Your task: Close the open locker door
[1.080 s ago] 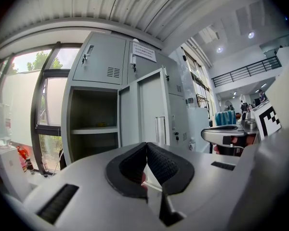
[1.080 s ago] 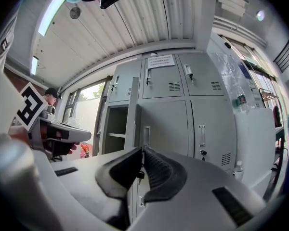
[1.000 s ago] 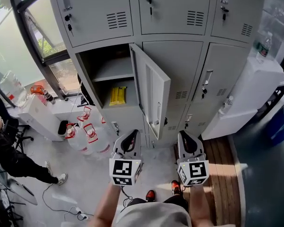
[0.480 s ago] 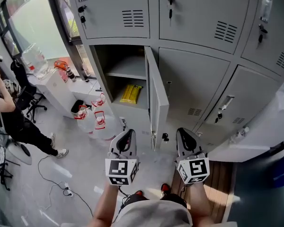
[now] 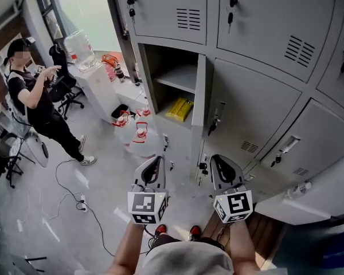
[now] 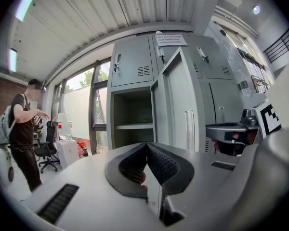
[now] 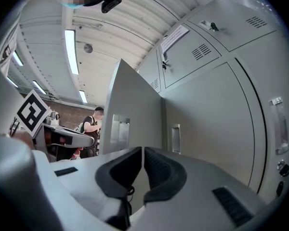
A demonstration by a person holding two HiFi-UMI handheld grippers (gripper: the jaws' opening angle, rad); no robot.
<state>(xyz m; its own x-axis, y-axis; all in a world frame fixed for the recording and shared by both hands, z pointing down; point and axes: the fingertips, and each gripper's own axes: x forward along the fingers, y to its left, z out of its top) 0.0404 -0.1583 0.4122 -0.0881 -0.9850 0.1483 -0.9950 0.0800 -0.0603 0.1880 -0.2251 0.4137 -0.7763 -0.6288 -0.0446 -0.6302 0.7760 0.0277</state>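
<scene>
The open locker door [image 5: 199, 114] stands edge-on toward me, swung out from a grey bank of lockers; its open compartment [image 5: 171, 87] holds a shelf and a yellow packet [image 5: 180, 109]. My left gripper [image 5: 158, 161] is shut and empty, low in front of the compartment and short of the door. My right gripper [image 5: 214, 160] is also shut and empty, just right of the door's edge and not touching it. From the left gripper view, the door [image 6: 180, 100] rises right of the compartment [image 6: 130, 110]. In the right gripper view, the door [image 7: 132, 114] fills the middle.
Several water jugs [image 5: 139, 136] stand on the floor by the open locker. A low white cabinet [image 5: 100, 87] sits under the window. A person [image 5: 37, 96] stands at the left beside an office chair [image 5: 66, 87]. Cables [image 5: 74, 193] trail over the floor.
The view has swung left, so the door now appears edge-on and a person has come into sight. Both grippers have turned with it and stayed shut, side by side.
</scene>
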